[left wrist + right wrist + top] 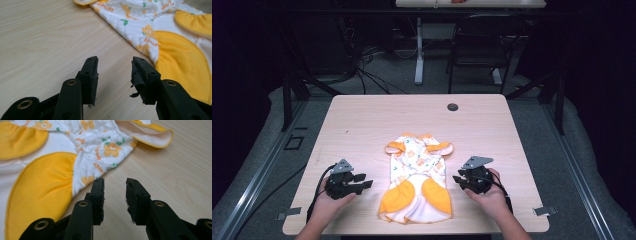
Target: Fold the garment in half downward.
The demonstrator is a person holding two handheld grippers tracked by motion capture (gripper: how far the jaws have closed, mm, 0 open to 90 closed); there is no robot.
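A small white garment (pixel 417 175) with orange flower print and orange panels lies flat near the table's front middle. It also appears in the left gripper view as the garment (pixel 160 30) and in the right gripper view as the garment (pixel 62 152). My left gripper (pixel 367 181) rests on the table just left of it, jaws open and empty; the same left gripper (pixel 114 67) points at bare wood beside the hem. My right gripper (pixel 458 179) sits just right of the garment, open and empty; the right gripper (pixel 115 188) hovers by the printed edge.
The light wooden table (pixel 362 120) has a round cable grommet (pixel 452 107) at the back right. Behind the table stand a dark chair (pixel 482 45) and a white desk leg (pixel 419 50), with cables on the floor.
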